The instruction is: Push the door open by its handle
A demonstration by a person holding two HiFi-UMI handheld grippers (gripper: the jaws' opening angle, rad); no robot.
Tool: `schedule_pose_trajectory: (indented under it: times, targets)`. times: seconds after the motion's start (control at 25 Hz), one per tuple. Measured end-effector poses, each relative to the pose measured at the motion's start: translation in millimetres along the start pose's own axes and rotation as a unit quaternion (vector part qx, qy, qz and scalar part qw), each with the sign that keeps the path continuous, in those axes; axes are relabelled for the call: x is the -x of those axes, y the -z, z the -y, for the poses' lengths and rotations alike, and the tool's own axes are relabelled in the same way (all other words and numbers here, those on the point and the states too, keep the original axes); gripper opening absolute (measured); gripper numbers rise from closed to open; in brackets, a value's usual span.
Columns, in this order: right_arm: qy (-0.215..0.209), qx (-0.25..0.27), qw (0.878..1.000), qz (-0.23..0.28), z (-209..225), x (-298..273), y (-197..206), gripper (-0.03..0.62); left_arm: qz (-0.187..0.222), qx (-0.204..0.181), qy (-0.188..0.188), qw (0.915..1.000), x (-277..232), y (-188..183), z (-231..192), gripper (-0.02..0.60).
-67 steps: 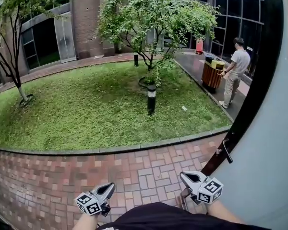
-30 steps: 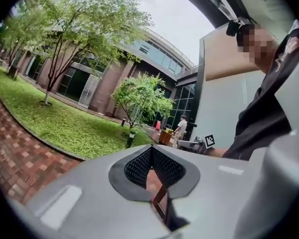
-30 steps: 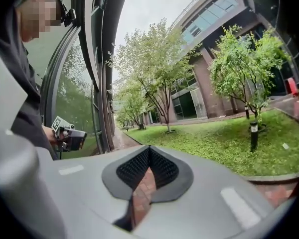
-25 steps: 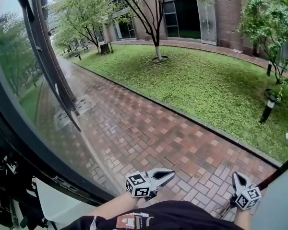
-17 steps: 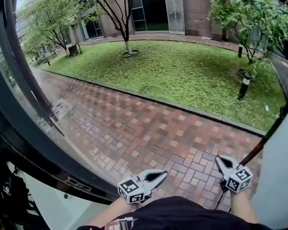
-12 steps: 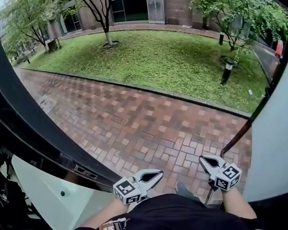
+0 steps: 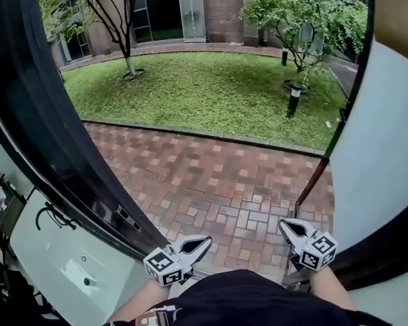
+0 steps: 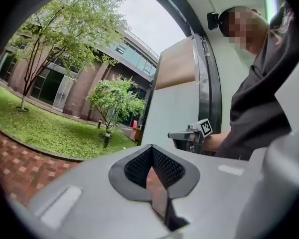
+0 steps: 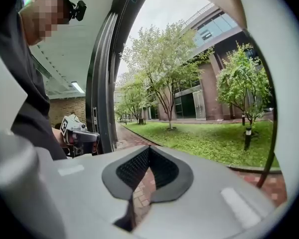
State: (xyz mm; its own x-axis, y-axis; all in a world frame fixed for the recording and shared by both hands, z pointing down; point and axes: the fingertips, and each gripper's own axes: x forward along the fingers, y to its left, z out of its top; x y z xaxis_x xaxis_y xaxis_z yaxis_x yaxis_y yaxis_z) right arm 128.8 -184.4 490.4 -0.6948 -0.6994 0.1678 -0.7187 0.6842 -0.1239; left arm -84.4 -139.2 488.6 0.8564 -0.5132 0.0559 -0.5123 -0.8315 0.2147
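Red brick paving point(image 7: 217, 175), laid in small rectangular blocks, runs out to a lawn point(image 7: 211, 94) beyond the doorway. At the right the door point(image 7: 374, 148), a smooth pale panel in a dark frame, stands open. Its handle point(image 7: 311, 185) is a slim, dark, straight bar by the panel's edge. The right gripper point(image 7: 285, 224) sits just beside the bar's lower end, jaws closed on nothing. The left gripper point(image 7: 202, 240), further off, is likewise closed and empty.

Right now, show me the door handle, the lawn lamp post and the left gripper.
door handle point(image 7: 312, 182): head view, middle of its brown bar.
lawn lamp post point(image 7: 294, 102): head view, mid-post.
left gripper point(image 7: 207, 239): head view, its fingertips.
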Motion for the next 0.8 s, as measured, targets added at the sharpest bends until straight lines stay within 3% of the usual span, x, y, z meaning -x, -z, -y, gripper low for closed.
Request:
schedule_pose_trajectory:
  times: [0.12,0.28,0.48,0.64,0.8]
  targets:
    - [0.001,0.002,1.000,0.019,-18.9,28.8,4.3,0.001,-0.005,-0.008,0.001,1.0000,6.4,1.7,25.6,-0.003]
    - [-0.009,-0.015,0.999,0.040,-49.4,79.5,15.1,0.000,-0.017,0.011,0.009,0.9998,1.4,17.6,70.9,-0.003]
    - [-0.023,-0.023,0.999,0.034,-98.0,145.4,46.0,0.001,-0.046,0.051,0.054,0.9962,-10.9,48.6,160.5,-0.003]
    - [-0.009,-0.040,0.999,0.027,-112.2,191.0,81.4,0.000,-0.062,0.055,0.077,0.9935,-10.3,67.9,215.9,-0.003]
    - [0.013,-0.055,0.998,0.015,-131.3,226.3,105.4,0.000,-0.065,0.044,0.072,0.9942,13.5,71.1,233.2,-0.003]
